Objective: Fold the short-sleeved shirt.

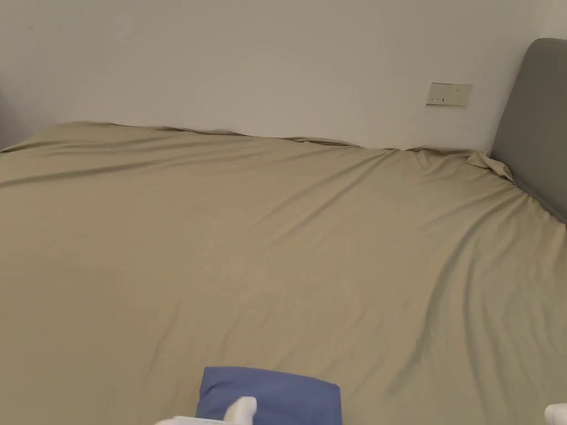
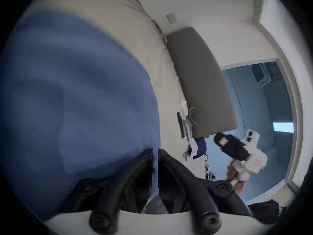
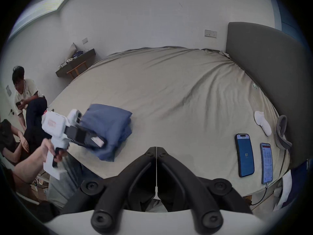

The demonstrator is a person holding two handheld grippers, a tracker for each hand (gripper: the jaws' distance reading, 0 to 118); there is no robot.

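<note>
The blue short-sleeved shirt (image 1: 277, 394) lies folded into a thick rectangle near the front edge of the bed; it is also in the right gripper view (image 3: 108, 125). My left gripper (image 3: 99, 141) lies over the shirt's near edge, held by a hand. In the left gripper view its jaws (image 2: 155, 154) stand shut, with blurred blue cloth (image 2: 76, 94) close on their left. Whether cloth is pinched is unclear. My right gripper (image 3: 156, 148) is shut on nothing, above the bed's front edge and right of the shirt. A white piece of it sits at the head view's lower right corner (image 1: 556, 414).
The beige sheet (image 1: 288, 232) covers the bed. A grey headboard (image 3: 264, 79) stands on the right. Near it on the sheet lie two phones (image 3: 244, 155), white socks (image 3: 261, 122) and a grey strap (image 3: 282, 131). People sit on the left (image 3: 23, 92).
</note>
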